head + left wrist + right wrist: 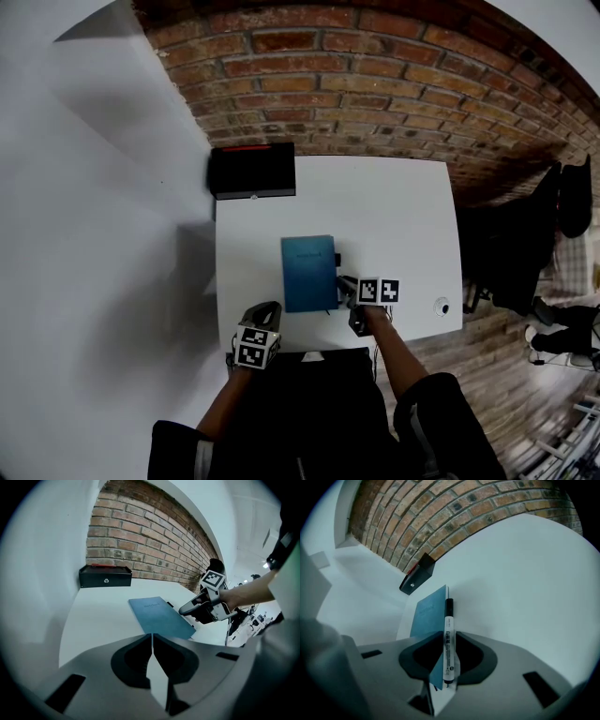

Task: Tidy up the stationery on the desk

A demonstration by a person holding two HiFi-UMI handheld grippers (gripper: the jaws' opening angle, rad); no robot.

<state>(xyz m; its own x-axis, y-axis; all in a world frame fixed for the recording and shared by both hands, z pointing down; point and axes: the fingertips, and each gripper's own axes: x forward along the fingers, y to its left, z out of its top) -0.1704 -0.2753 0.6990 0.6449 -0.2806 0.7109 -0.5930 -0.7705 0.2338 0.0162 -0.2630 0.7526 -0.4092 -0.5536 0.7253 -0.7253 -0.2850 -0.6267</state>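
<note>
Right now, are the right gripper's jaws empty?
No, the right gripper has its jaws closed on a white marker with a black cap.

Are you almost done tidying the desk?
Not quite. The notebook already lies flat on the desk. The right gripper holds a marker; the left gripper is shut and empty. The marker needs a home, maybe the closed black box.

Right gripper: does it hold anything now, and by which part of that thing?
Yes. The right gripper holds a marker pen by its white barrel. The black capped end sticks out ahead of the jaws.
</note>
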